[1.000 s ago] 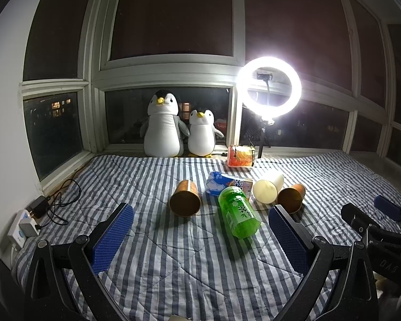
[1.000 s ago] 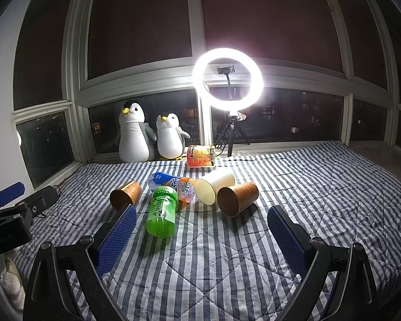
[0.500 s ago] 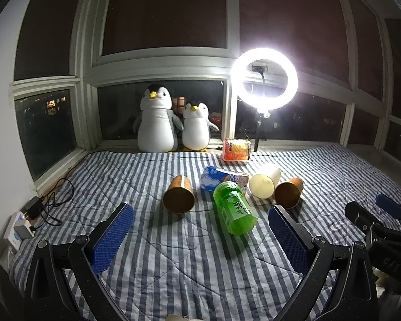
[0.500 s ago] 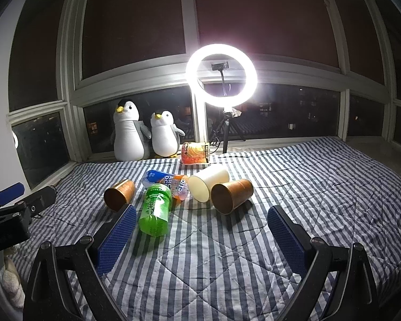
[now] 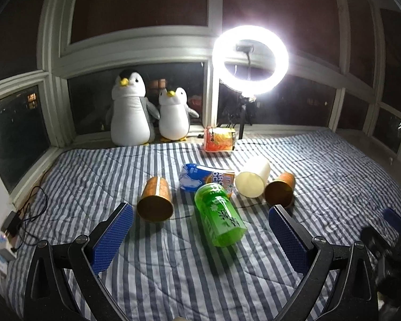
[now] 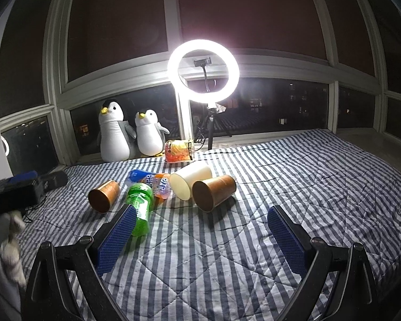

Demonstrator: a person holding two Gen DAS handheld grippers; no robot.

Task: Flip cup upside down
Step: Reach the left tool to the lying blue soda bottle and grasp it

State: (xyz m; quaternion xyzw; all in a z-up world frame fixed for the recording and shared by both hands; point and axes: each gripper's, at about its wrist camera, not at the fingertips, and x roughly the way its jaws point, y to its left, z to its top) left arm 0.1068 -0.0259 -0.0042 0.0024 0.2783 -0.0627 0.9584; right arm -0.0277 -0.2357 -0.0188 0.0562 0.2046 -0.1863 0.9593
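Note:
Three cups lie on their sides on the striped quilt (image 5: 173,272) (image 6: 200,262), mouths toward me. One brown cup (image 5: 155,200) (image 6: 103,195) is on the left, a cream cup (image 5: 252,180) (image 6: 190,179) in the middle, and another brown cup (image 5: 280,190) (image 6: 213,192) on the right. My left gripper (image 5: 200,236) is open and empty, with the left brown cup just beyond its left finger. My right gripper (image 6: 200,236) is open and empty, a short way in front of the right brown cup.
A green bottle (image 5: 219,215) (image 6: 140,207) lies between the cups, with a blue-and-orange packet (image 5: 204,180) (image 6: 153,183) behind it. An orange snack bag (image 5: 219,139), a ring light (image 5: 250,60) and two plush penguins (image 5: 132,112) line the window sill. A power strip with cables (image 5: 8,235) sits at the left edge.
Both grippers have moved forward toward the cups, which look larger and nearer now. Both stay open. Nothing on the quilt has moved.

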